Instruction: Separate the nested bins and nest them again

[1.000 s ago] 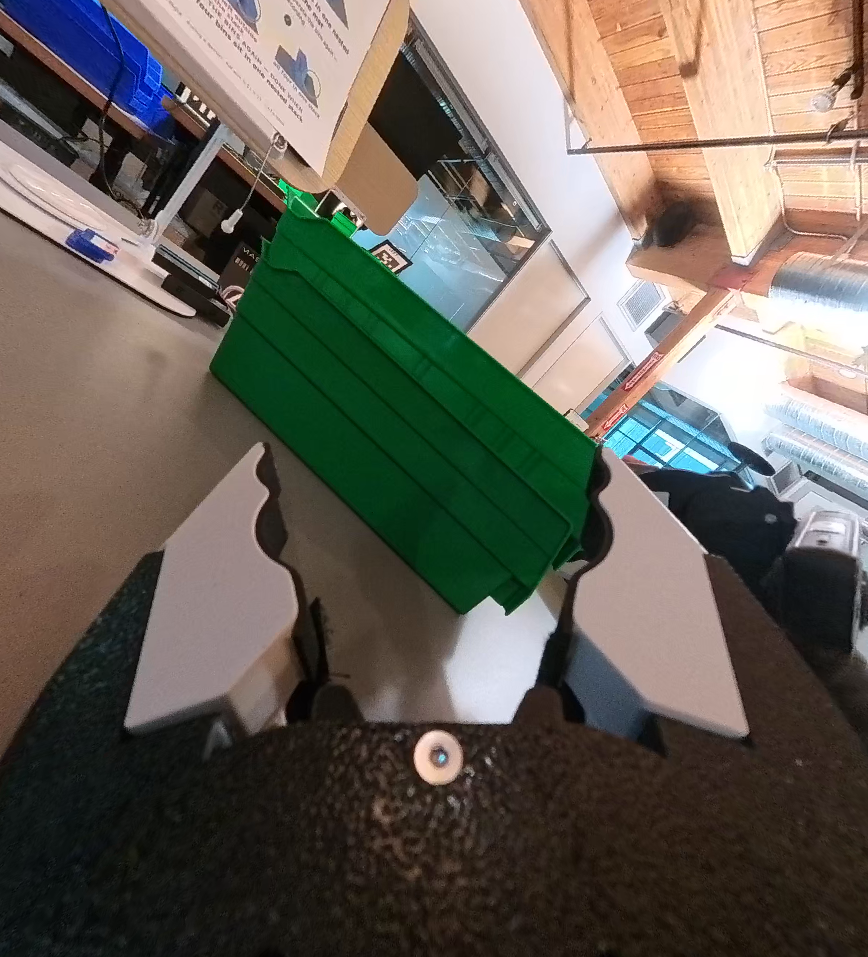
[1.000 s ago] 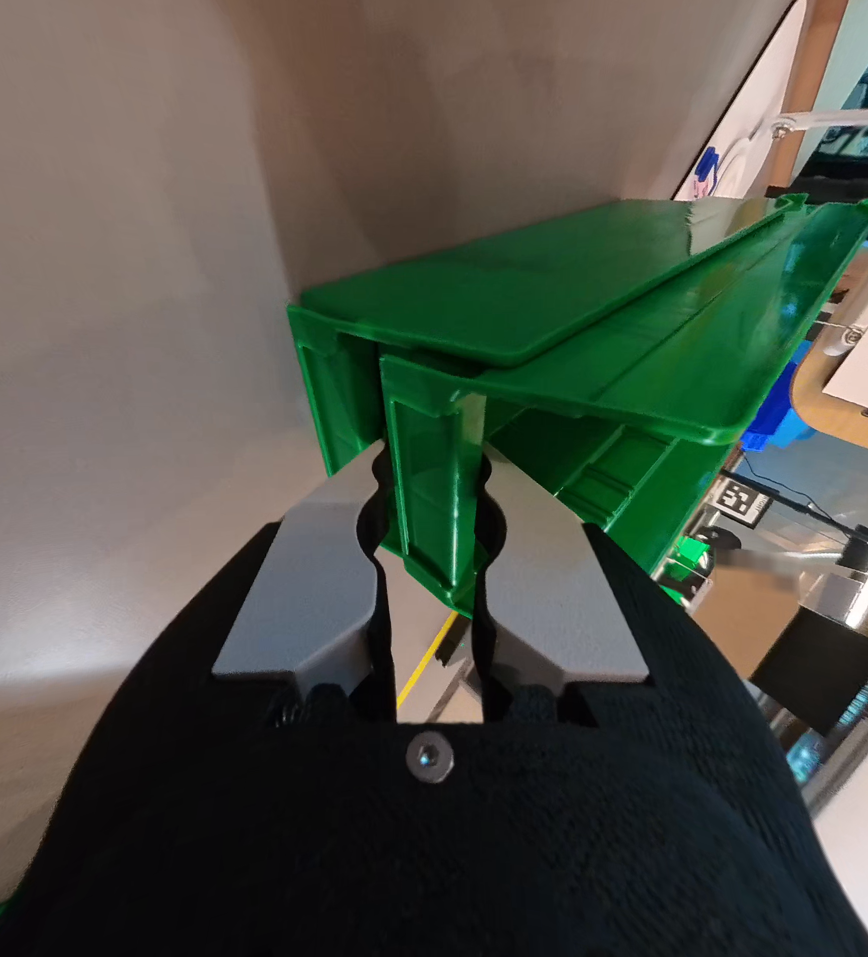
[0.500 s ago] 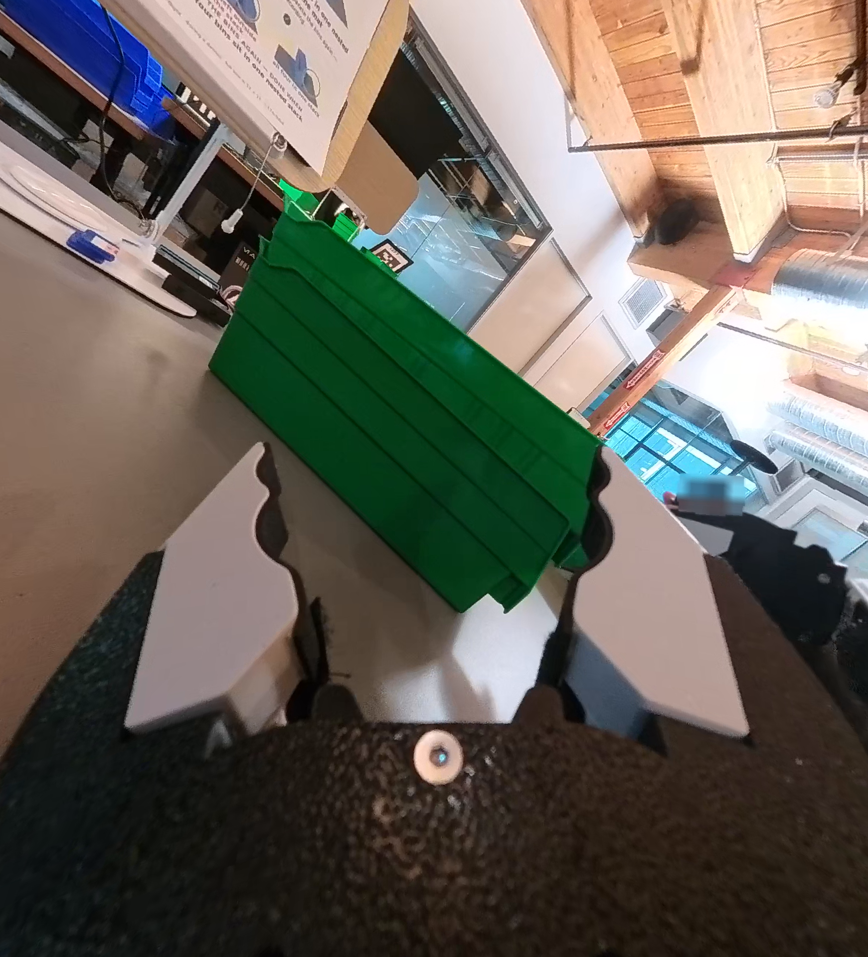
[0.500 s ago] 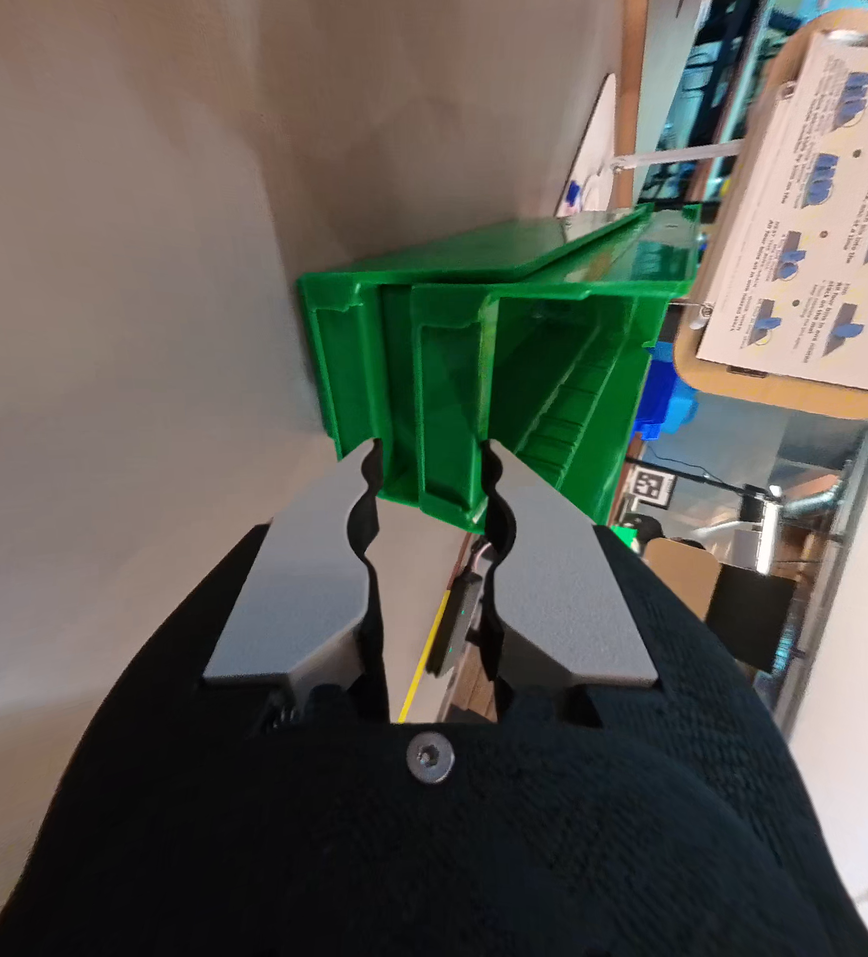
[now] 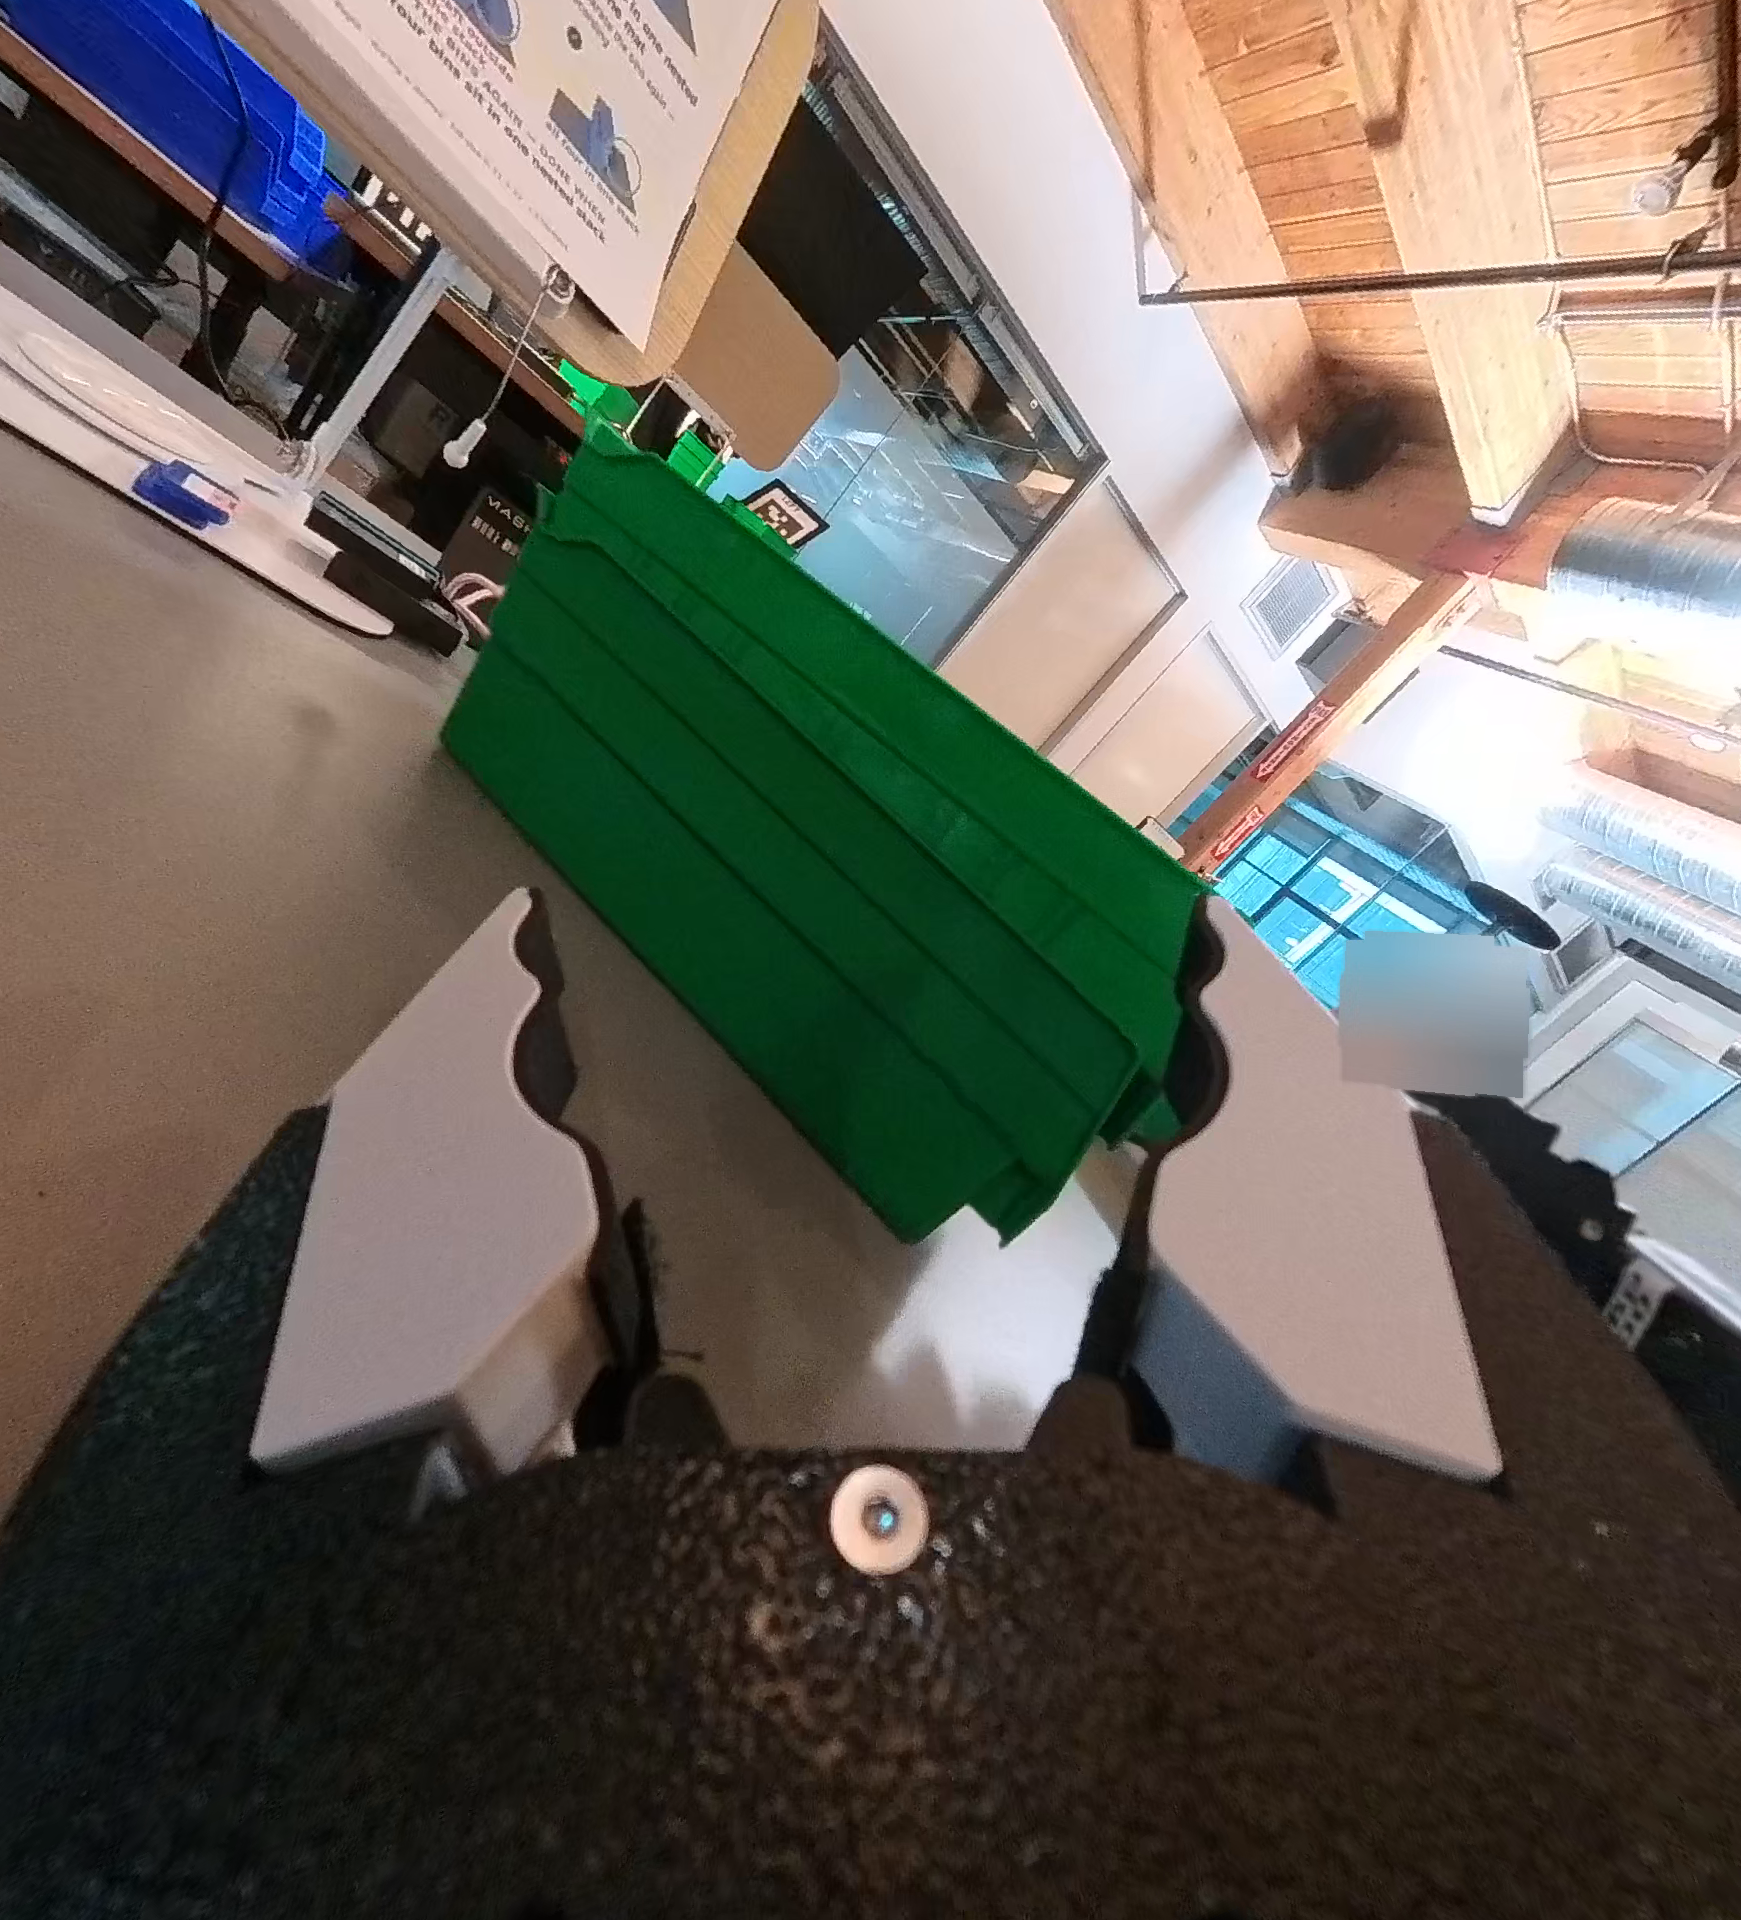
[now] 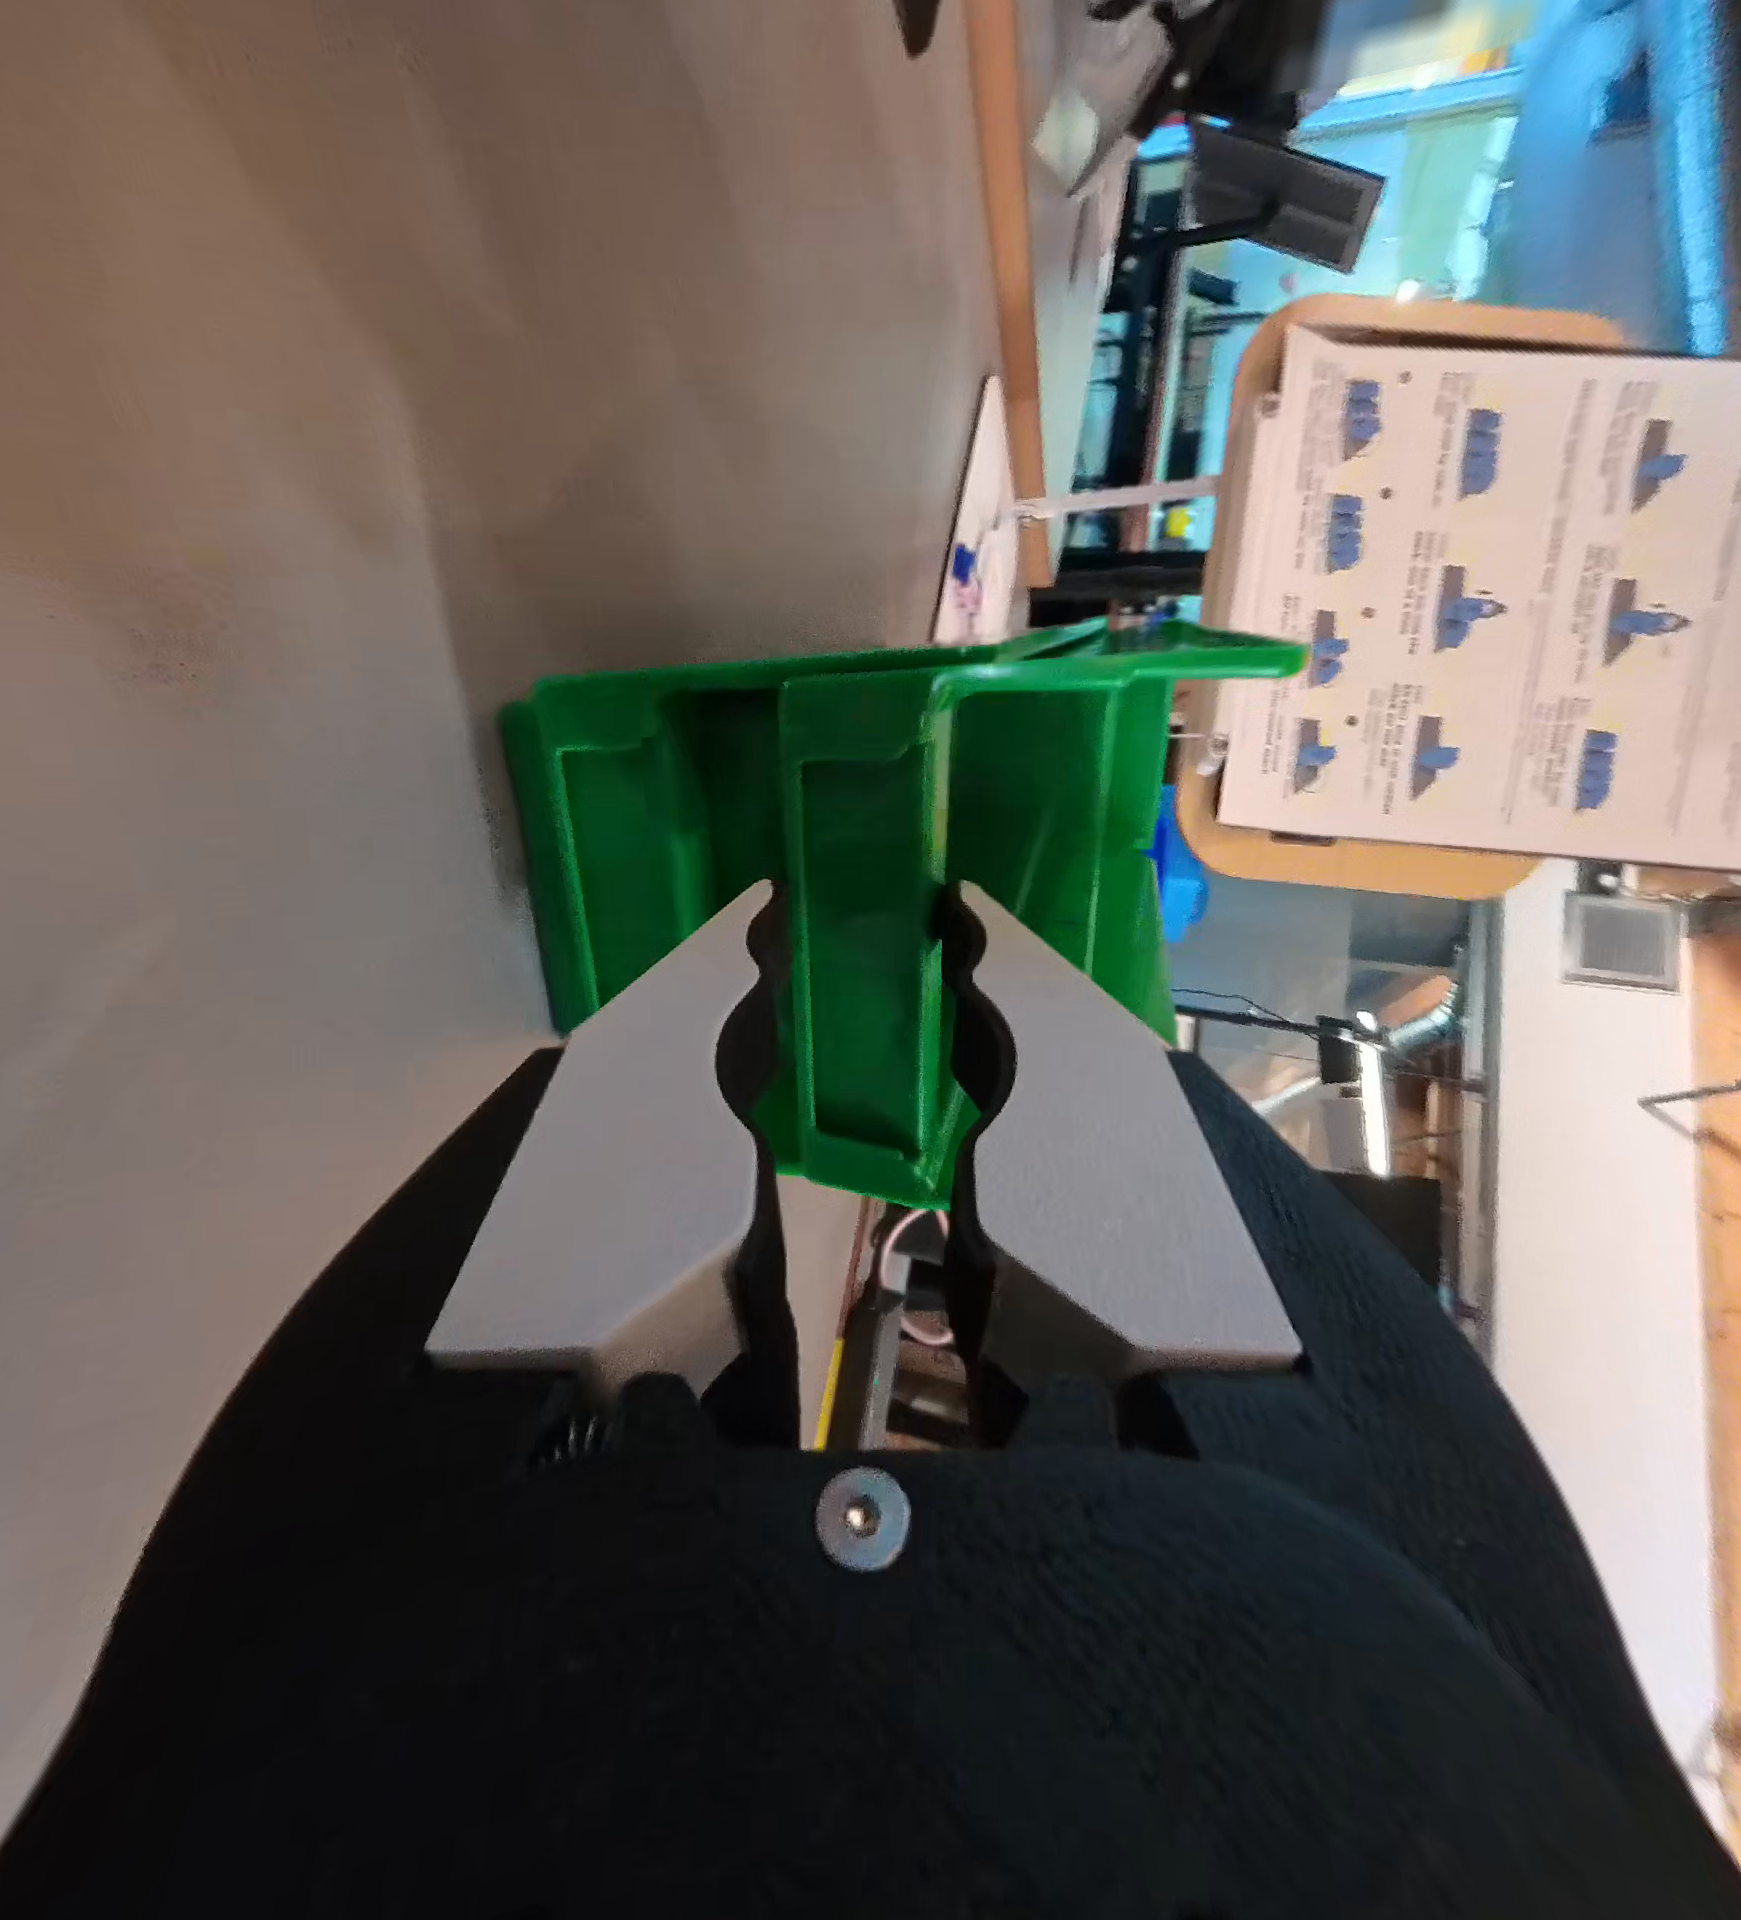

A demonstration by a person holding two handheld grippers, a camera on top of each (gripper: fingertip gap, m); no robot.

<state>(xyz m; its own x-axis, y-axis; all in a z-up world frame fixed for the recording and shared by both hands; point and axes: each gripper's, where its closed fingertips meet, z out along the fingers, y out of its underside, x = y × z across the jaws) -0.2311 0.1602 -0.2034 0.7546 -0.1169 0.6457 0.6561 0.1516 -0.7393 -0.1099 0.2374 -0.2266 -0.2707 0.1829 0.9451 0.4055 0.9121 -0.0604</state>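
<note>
Two green bins (image 5: 804,894) nested on desk (image 5: 118,831) | my right tool (image 6: 861,1039) clenched on upper bin's end rim (image 6: 861,987) to pull it free | my left tool (image 5: 866,1049) spread wide beside stack, ready to brace.

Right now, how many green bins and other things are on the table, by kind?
Green plastic bins: 2 distinguishable, nested
Small blue block: 1
Flat white mat: 1
Total: 4
</note>
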